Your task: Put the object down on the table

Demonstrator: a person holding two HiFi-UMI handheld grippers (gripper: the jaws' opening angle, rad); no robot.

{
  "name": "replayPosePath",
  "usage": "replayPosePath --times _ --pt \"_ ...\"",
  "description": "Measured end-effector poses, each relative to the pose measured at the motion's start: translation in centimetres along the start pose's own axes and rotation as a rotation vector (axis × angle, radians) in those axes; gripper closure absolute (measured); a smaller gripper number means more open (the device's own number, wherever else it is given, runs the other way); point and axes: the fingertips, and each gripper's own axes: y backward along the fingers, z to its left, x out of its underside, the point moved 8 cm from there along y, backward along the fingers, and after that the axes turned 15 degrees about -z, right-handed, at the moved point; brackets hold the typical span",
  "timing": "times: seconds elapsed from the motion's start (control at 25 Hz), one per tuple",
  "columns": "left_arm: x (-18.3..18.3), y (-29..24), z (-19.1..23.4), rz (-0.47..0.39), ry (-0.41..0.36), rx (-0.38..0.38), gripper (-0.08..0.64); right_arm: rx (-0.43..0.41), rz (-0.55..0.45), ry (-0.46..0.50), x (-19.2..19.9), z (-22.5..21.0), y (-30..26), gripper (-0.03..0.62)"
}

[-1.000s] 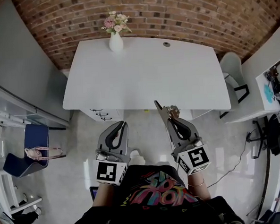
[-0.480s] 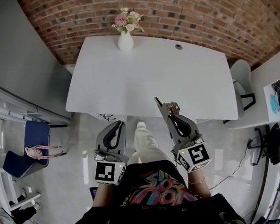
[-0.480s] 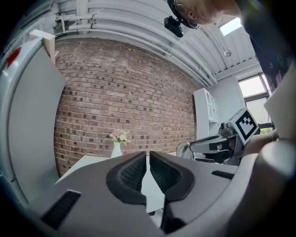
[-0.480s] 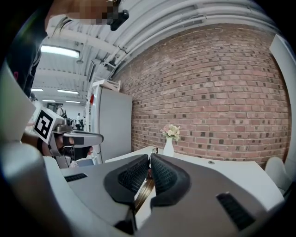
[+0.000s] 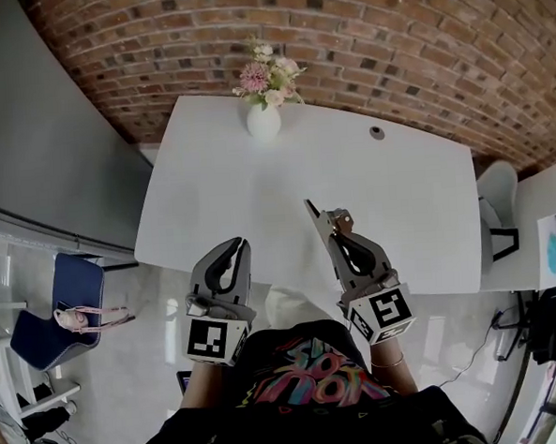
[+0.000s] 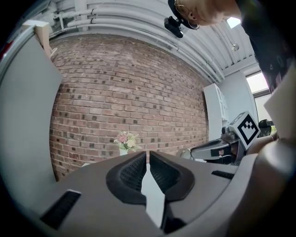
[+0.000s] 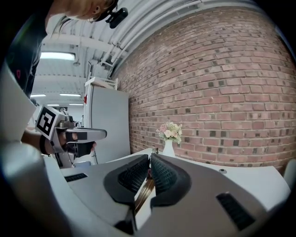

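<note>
In the head view my right gripper (image 5: 321, 216) reaches over the near part of the white table (image 5: 229, 191). Its jaws are shut on a small, thin brownish object (image 5: 342, 223) that pokes out at the tip. The right gripper view shows the same brown strip (image 7: 144, 190) pinched between the dark pads (image 7: 134, 176) of the right gripper (image 7: 150, 160). My left gripper (image 5: 234, 247) hovers at the table's near edge, with the left gripper (image 6: 148, 155) shut and nothing between its jaws. What the object is cannot be told.
A white vase of pink flowers (image 5: 263, 117) stands at the table's far edge against the brick wall (image 5: 389, 41). A cable hole (image 5: 377, 132) lies at the back right. A white chair (image 5: 499, 214) is to the right, a blue chair (image 5: 61, 305) on the floor to the left.
The person has stepped up to the table. Both grippers, earlier over the floor in front of it, are now at or over its near edge. The jaws have not changed.
</note>
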Motion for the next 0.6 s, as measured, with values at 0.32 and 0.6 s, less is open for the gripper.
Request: replayPosePath --times 0.32,0.6 --pt "-0.7 -6.6 2.0 -0.007 -0.018 -0.015 0.520 -0.060 -0.015 -0.036 -0.5 -4.1 -5.9 0.557" --pt "-0.1 -9.2 4.3 0.021 -0.010 -0.018 0.520 -0.103 -0.008 -0.023 -0.6 -5.3 -9.9 0.557"
